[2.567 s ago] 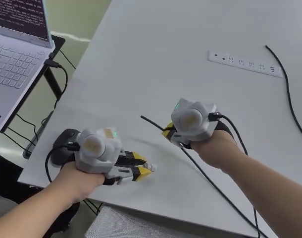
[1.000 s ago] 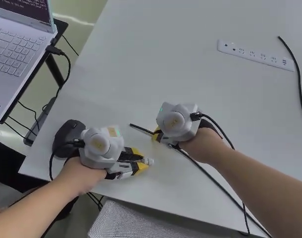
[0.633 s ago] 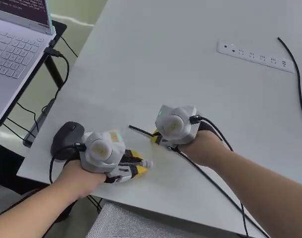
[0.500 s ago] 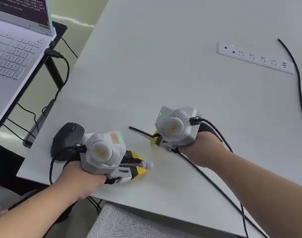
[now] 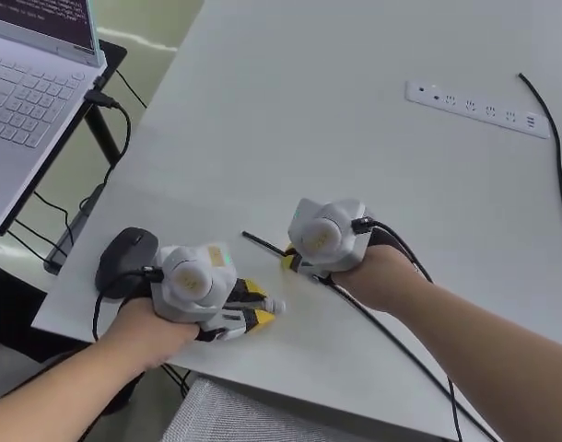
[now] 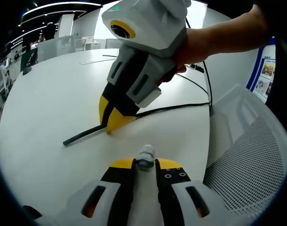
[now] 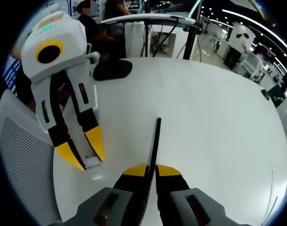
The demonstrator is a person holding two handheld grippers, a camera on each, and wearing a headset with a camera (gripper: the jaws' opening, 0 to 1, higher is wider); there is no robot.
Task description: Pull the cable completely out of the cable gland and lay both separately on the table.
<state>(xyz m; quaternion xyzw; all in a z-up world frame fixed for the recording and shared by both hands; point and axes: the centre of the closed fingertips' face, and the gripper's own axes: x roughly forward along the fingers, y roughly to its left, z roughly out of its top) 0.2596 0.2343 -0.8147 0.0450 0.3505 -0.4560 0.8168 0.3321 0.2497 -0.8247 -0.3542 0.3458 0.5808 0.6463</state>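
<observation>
Fingers (image 6: 122, 170) of the left gripper (image 6: 144, 165) pinch the white cable gland (image 6: 145, 155) at their tips as the right gripper (image 7: 150, 170), clamped on the black cable (image 7: 156, 136) jutting ahead of its jaws, has drawn nearer above the table (image 5: 290, 120): parts separated, laying-down apparently remaining.

Laptop (image 5: 28, 101): sitting open at far left, screen glowing, black lead (image 5: 113, 115) hanging from its right side.
Black mouse (image 5: 124, 261): lying near left.
White power strip (image 5: 476, 110): lying far right, black cord (image 5: 550, 152) curving just beside its right end.
Grey mesh chair (image 5: 228, 416): showing at the near edge.
</observation>
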